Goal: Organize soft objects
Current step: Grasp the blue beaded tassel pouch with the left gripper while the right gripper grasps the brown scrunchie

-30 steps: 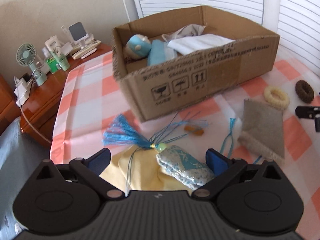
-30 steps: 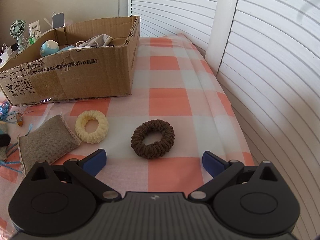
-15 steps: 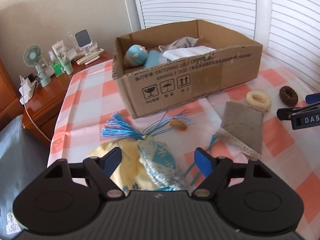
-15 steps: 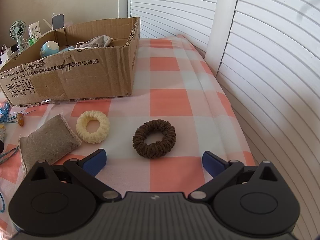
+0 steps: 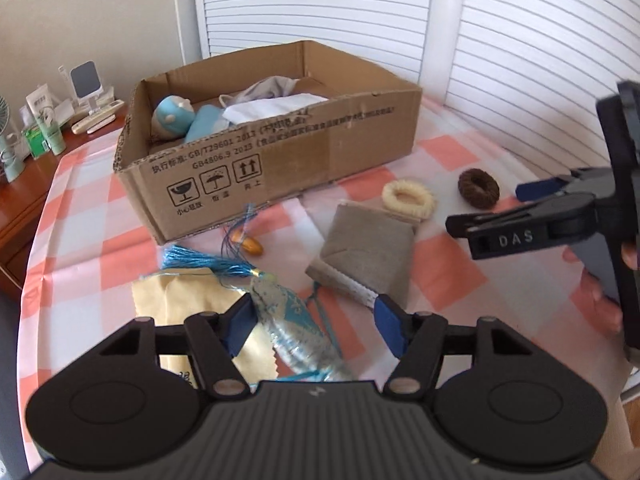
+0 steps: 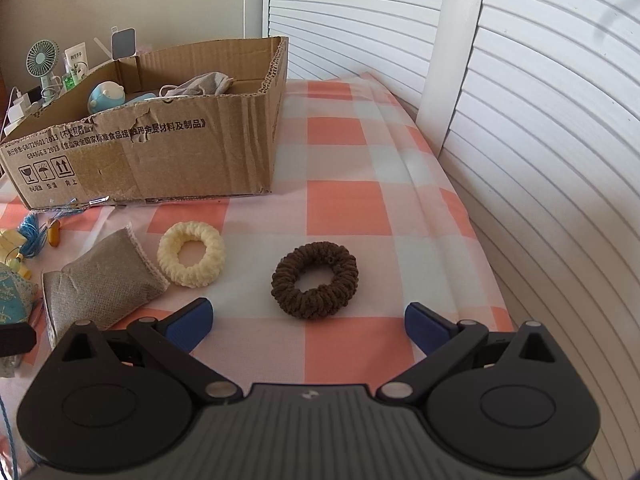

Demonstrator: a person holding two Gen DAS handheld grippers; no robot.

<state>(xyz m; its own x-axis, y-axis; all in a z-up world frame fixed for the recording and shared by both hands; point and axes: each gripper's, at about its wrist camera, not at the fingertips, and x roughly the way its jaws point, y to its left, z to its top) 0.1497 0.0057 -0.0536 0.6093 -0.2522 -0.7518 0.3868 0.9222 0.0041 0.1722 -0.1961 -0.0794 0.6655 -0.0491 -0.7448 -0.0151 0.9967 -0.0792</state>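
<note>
Jaws of the left hand-held gripper [image 5: 316,322] have been closing around the pouch [image 5: 294,324], right pad still clear; right hand-held gripper [image 6: 308,322] gapes near the brown scrunchie [image 6: 315,285].

Left gripper [image 5: 316,320] angled down, fingers just been closing, still apart; right gripper [image 6: 308,322] fingers spread wide.

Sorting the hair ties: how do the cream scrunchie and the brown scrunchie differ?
The cream scrunchie is pale, the brown scrunchie dark. The cream one touches the grey pouch; the brown one lies alone, directly ahead of the right gripper. Both are fuzzy rings lying flat on the checked tablecloth.
</note>
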